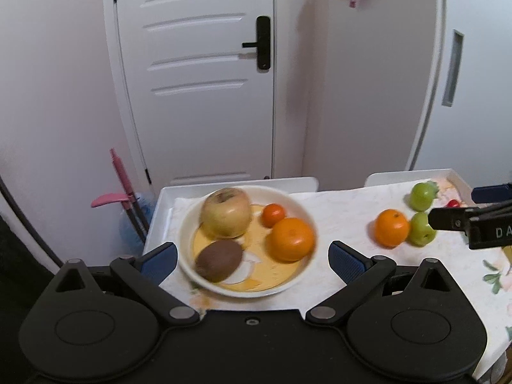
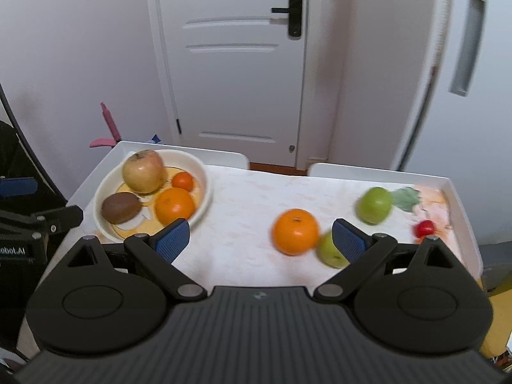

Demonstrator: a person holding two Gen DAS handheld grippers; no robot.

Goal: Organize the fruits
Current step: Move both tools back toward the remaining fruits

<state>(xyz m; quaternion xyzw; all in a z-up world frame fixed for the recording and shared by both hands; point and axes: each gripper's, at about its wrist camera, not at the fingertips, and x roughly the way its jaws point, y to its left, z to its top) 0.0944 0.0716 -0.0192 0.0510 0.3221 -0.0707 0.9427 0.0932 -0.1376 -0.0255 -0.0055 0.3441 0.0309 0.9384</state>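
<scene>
Bowl [image 1: 192,224] at the worktop's [image 2: 243,192] far-left corner collects sorted fruit; loose orange [image 2: 296,231] lies mid-worktop ahead of the right gripper [image 2: 260,240], fingers spread empty to straddle it; left gripper [image 1: 252,257] likewise released.

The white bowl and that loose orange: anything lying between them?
Nothing: only bare tablecloth separates the bowl from the loose orange, clearest in the right wrist view.

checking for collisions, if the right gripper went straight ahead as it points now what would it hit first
Most likely the loose orange on the cloth, sitting between the open fingers of the right gripper toward the right finger, a green apple touching it. Depth is unclear, so it might pass above.
</scene>
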